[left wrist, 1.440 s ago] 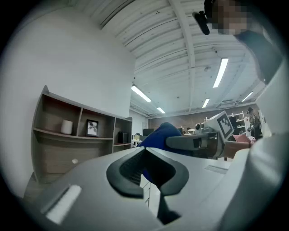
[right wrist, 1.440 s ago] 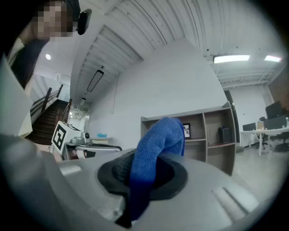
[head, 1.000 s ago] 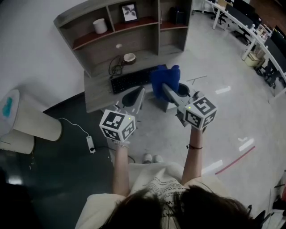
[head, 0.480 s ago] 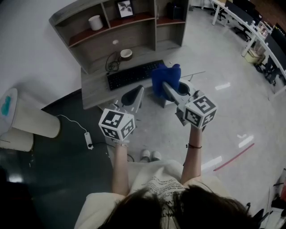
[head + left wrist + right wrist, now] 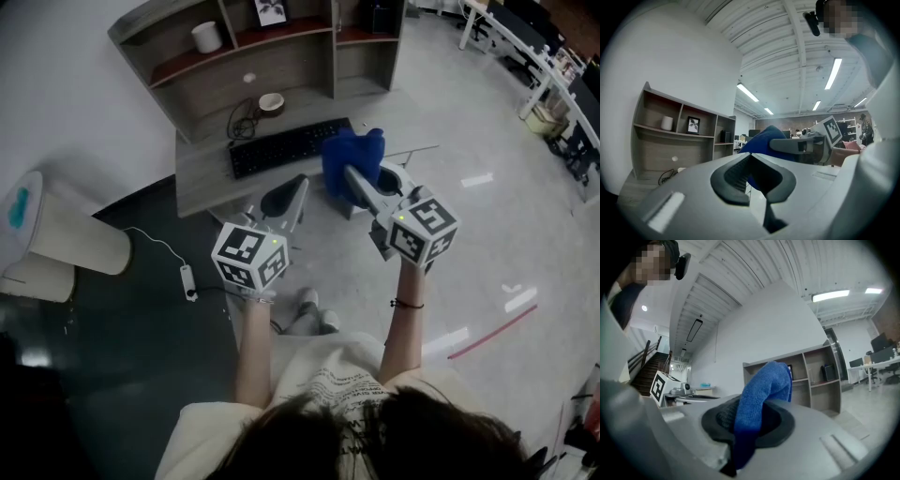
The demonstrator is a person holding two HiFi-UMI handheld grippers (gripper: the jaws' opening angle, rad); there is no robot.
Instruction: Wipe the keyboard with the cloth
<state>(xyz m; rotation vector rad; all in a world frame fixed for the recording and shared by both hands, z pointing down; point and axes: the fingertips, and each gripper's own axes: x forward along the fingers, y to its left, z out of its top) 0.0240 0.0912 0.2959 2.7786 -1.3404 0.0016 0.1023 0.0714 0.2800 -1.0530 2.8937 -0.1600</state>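
Presently approach step: grips cloth (image 5: 349, 157) in R claw (image 5: 351, 180) by keyboard (image 5: 289, 147) right end, prob. not touching; carries L claw (image 5: 292, 194) shut, empty. Next: lower onto keys, sweep across.

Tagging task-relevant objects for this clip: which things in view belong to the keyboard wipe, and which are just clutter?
In the job:
- cloth, clamped in the right gripper
- keyboard on the desk
- left gripper, jaws shut, holding nothing

Lying about:
- bowl
- cable
- cup
- picture frame
- power strip
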